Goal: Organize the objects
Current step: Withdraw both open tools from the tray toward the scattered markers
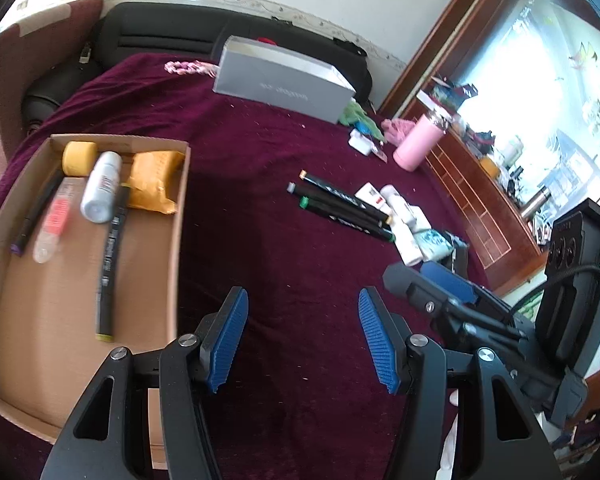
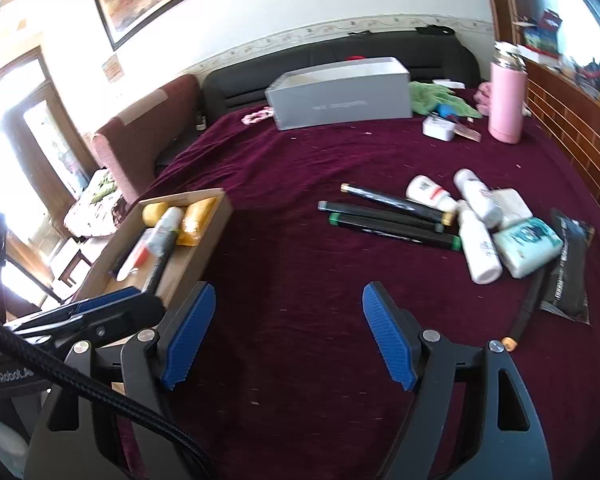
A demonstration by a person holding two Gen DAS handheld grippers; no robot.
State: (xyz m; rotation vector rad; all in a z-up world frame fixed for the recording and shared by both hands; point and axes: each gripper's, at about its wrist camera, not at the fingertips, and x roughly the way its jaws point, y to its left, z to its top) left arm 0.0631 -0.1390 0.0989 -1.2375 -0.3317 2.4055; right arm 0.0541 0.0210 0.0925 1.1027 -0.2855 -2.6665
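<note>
A shallow cardboard box point(image 1: 177, 216) point(image 2: 216, 220) lies on the dark red cloth at the left. In it are a black marker point(image 1: 110, 264), a white bottle point(image 1: 101, 186), a yellow roll point(image 1: 79, 157), a yellow packet point(image 1: 154, 182) and a pink-and-clear tube point(image 1: 54, 220). To the right lie three black markers point(image 1: 342, 206) point(image 2: 392, 216) beside white bottles point(image 2: 476, 248) and a pale green packet point(image 2: 528, 246). My left gripper point(image 1: 303, 336) hangs open over bare cloth just right of the box. My right gripper point(image 2: 288, 336) is open too, with nothing between its blue pads.
A grey box point(image 1: 284, 82) point(image 2: 342, 94) stands at the back of the cloth. A pink flask point(image 1: 418, 142) point(image 2: 507, 96) stands at the right near a wooden sill. A black packet point(image 2: 570, 268) and another marker point(image 2: 526, 308) lie at the far right.
</note>
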